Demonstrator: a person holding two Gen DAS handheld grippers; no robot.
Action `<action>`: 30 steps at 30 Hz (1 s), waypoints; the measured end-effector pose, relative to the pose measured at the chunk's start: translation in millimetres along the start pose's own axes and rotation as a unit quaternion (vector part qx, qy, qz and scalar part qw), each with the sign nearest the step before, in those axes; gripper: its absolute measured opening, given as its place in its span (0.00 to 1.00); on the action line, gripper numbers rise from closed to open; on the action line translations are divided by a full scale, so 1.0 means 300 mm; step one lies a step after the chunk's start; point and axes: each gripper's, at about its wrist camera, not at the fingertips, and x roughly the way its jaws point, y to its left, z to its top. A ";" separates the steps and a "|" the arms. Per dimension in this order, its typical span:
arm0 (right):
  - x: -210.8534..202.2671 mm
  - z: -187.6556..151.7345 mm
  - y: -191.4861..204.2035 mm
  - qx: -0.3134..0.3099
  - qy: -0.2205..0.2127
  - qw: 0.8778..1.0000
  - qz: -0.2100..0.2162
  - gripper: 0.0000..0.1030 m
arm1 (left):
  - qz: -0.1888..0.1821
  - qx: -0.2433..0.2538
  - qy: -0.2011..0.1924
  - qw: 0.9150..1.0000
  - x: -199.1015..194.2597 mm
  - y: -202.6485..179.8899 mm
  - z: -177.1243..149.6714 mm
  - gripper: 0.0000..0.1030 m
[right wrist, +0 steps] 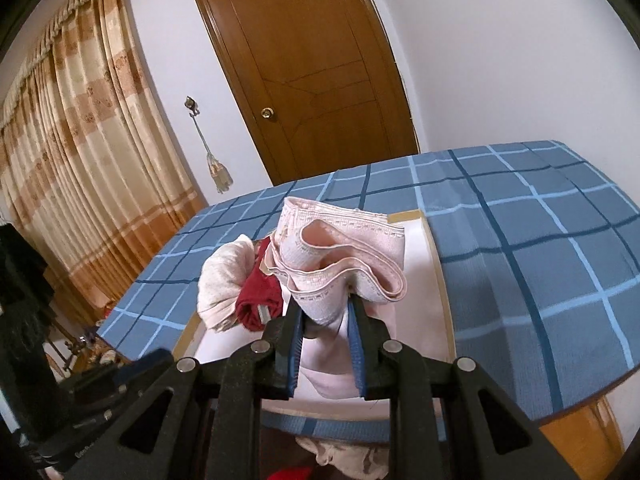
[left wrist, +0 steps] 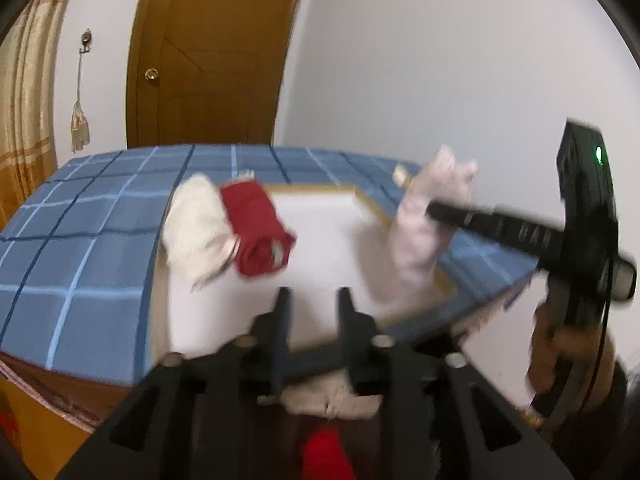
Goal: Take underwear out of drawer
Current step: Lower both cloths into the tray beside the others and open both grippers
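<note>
Blue checked bedspread (right wrist: pixel 520 240) behind; right hand-held gripper (right wrist: pixel 326 316) clamps pink underwear (right wrist: pixel 340 248); left hand-held gripper (left wrist: pixel 314 304) parted, empty

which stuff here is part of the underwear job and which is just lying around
Job:
- pink underwear, clamped in the right gripper
- red underwear and cream underwear on the white board
- left gripper, open, holding nothing

Just there:
- blue checked cover
- door
- curtain

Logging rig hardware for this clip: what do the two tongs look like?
Both are matte black, with triangular cutouts and silver round bolt heads. The right tongs have blue ribbed pads inside the fingers. In the left wrist view its body shows a green light and a thin black cable. The left tongs match.
</note>
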 end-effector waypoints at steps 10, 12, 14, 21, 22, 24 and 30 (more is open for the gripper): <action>-0.166 -0.130 0.018 -0.008 -0.012 1.000 0.006 0.23 | -0.024 0.050 0.209 0.976 0.107 -0.013 -0.289 0.61; -0.177 -0.141 0.019 -0.005 -0.012 1.000 0.008 0.23 | -0.028 0.096 0.238 0.966 0.154 -0.047 -0.348 0.61; -0.188 -0.149 0.016 -0.001 -0.012 1.000 0.011 0.23 | -0.022 0.113 0.279 0.953 0.217 -0.052 -0.401 0.61; -0.212 -0.161 0.013 0.004 -0.012 1.000 0.017 0.23 | -0.017 0.133 0.373 0.918 0.365 -0.075 -0.507 0.55; -0.212 -0.162 0.010 0.007 -0.011 1.000 0.019 0.23 | -0.013 0.135 0.380 0.915 0.379 -0.075 -0.516 0.55; -0.211 -0.163 0.007 0.009 -0.011 1.000 0.017 0.23 | -0.002 0.138 0.400 0.906 0.420 -0.068 -0.539 0.55; -0.204 -0.171 -0.006 0.015 -0.007 1.000 0.016 0.23 | -0.016 0.098 0.403 0.910 0.438 -0.035 -0.563 0.39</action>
